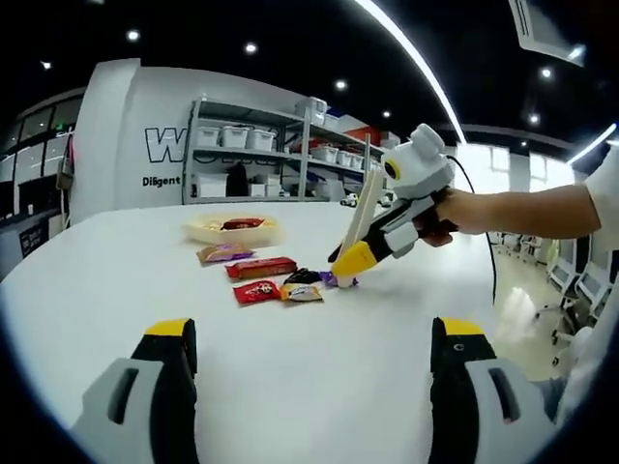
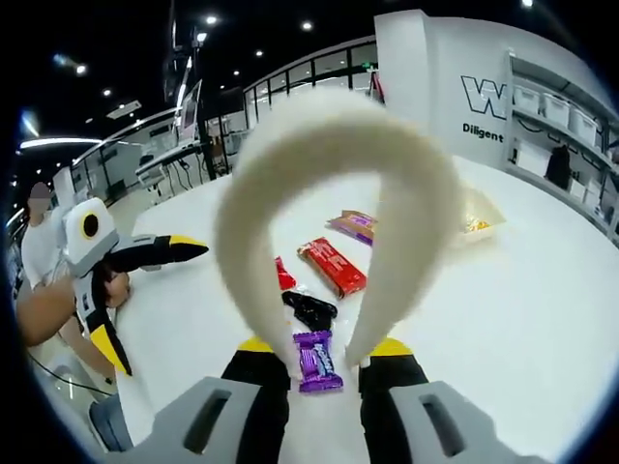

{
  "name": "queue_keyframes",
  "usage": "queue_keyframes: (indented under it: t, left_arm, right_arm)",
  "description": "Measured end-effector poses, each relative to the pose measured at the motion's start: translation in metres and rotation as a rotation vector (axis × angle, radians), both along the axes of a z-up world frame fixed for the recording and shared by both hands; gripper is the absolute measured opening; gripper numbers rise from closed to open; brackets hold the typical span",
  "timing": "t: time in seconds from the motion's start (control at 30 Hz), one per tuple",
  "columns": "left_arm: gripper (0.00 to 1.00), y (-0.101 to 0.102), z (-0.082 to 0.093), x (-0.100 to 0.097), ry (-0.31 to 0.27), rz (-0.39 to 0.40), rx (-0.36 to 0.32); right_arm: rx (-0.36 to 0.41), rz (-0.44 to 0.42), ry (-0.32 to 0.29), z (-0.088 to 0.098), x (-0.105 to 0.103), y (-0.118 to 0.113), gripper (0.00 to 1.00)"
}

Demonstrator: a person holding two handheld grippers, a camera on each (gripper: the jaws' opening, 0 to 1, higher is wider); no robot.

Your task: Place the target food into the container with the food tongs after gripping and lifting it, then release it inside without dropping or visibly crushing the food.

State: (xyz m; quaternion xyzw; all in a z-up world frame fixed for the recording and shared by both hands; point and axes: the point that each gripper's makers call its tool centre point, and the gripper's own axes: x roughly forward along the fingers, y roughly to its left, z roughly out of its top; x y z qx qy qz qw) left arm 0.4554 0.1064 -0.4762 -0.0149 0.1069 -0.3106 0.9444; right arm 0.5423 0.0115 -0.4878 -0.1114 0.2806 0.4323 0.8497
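Purple candy (image 2: pixel 316 360): mid-tabletop, between the tong tips; light, crinkly wrapper, slippery; pinch across its middle, gently.
Right gripper (image 2: pixel 324 350): clenched on the cream food tongs (image 2: pixel 334 155).
Left gripper (image 1: pixel 311 350): released, holding nothing.
Container (image 1: pixel 235 228): toward the far tabletop edge.

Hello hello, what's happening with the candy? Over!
Right gripper shut on tongs. Tong tips straddle purple candy on table. Left gripper open, idle. Container beyond other wrappers.

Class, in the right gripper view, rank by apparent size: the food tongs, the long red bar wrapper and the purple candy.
1. food tongs, far largest, though nearest the camera.
2. long red bar wrapper.
3. purple candy, slightly smaller, despite lying nearer.
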Motion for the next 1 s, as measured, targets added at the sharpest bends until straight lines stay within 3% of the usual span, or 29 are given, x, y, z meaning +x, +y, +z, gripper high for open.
queue_keyframes:
  t: [0.2,0.3,0.33,0.47,0.73,0.87,1.0]
  left_arm:
    - [0.99,-0.001,0.001,0.0,0.009,0.0,-0.014]
    - [0.99,-0.002,-0.001,-0.002,0.005,-0.006,0.004]
    - [0.99,-0.003,-0.001,-0.002,0.001,-0.008,0.005]
    - [0.99,-0.002,0.001,-0.002,-0.005,-0.003,-0.011]
    - [0.99,-0.002,0.003,-0.002,-0.023,-0.001,-0.01]
    - [0.99,-0.001,0.004,-0.001,-0.018,0.003,-0.028]
    - [0.99,0.0,0.006,-0.001,-0.02,0.011,-0.045]
  right_arm:
    - [-0.003,-0.016,-0.031,0.002,0.007,-0.006,0.14]
    - [0.052,-0.029,-0.021,0.013,0.01,-0.005,0.14]
    - [0.082,-0.036,-0.009,0.02,0.012,-0.005,0.14]
    - [0.083,-0.042,-0.063,0.044,0.024,-0.01,0.15]
    - [0.086,-0.062,-0.097,0.096,0.058,-0.01,0.14]
    - [0.038,-0.065,-0.095,0.092,0.069,-0.009,0.13]
    - [0.001,-0.047,-0.053,0.068,0.061,-0.016,0.15]
